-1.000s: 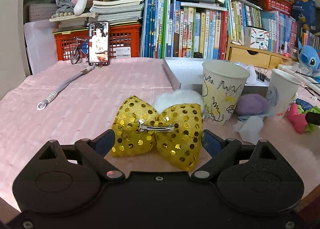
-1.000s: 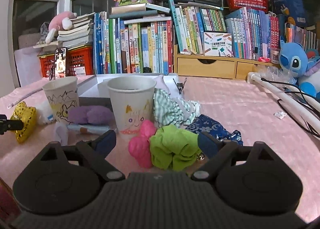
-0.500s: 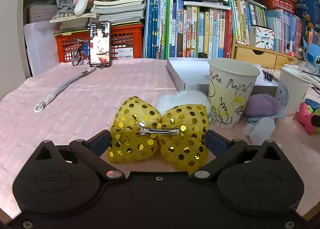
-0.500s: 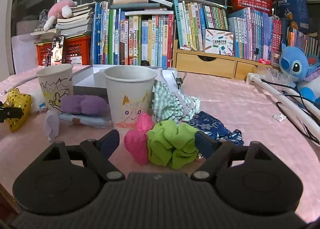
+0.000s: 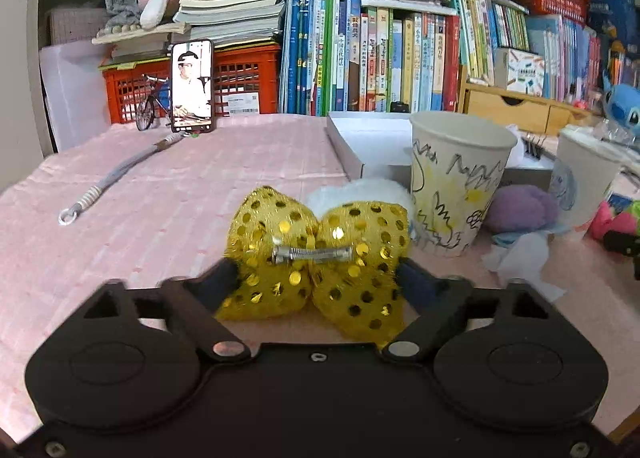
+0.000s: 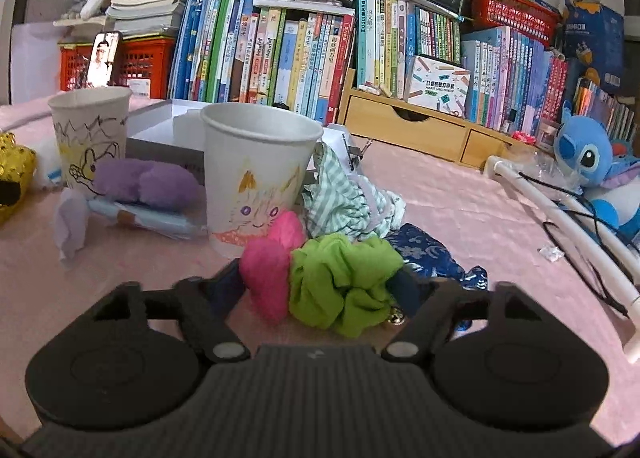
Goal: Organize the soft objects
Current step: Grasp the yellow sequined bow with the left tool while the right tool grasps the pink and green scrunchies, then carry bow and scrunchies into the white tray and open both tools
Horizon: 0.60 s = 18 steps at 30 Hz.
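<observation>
Both pairs of fingers are closing, each around a soft thing lying on the pink tabletop (image 5: 160, 193). Between the fingers of the left gripper (image 5: 318, 278) the gold sequinned bow (image 5: 320, 254) is sitting with its metal clip facing up; the blue pads are touching its two outer lobes, the left pad (image 5: 224, 278) pressing into the fabric, the right one meeting the far edge. A white fluffy piece (image 5: 356, 191) is peeking out just behind the bow, against the scribbled paper cup (image 5: 456, 181), and a purple fuzzy item (image 5: 520, 207) is lying beside that cup.

Around the right gripper (image 6: 322, 284) the fingers are narrowing on a pink and green scrunchie (image 6: 320, 278): the left pad is touching the pink part, the right pad is touching the green folds. The scrunchie is resting at the foot of the paper cup with a cat face (image 6: 256, 173). A green-and-white checked cloth (image 6: 344, 197) is piled just behind it, and a dark blue patterned cloth (image 6: 428, 250) is lying to its right. The gold bow is showing at the far left edge of this view.
</observation>
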{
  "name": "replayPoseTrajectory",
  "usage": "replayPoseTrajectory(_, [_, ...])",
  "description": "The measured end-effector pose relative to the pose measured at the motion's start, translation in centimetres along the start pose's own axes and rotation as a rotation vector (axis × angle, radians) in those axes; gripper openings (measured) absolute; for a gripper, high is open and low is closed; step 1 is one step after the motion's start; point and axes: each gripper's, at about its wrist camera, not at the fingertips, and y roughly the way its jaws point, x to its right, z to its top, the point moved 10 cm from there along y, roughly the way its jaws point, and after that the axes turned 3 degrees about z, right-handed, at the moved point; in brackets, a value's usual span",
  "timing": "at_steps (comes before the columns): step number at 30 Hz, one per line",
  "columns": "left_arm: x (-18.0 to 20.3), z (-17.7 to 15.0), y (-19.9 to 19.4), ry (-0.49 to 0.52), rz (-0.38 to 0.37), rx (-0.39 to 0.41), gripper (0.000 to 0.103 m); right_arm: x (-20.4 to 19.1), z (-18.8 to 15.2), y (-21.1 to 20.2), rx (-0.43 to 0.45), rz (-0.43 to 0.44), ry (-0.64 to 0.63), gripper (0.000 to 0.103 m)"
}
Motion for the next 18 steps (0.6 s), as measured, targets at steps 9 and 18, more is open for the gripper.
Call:
replayPoseTrajectory(9, [-0.6, 1.2, -2.1, -0.008, 0.027, 0.047, 0.044, 0.3, 1.3, -2.3, 0.051, 0.032, 0.054, 0.048])
replayPoseTrajectory(18, [-0.5, 4.5, -5.0, 0.004, 0.007, 0.116, 0.044, 1.3, 3.9, -4.5, 0.125, 0.035, 0.090, 0.048])
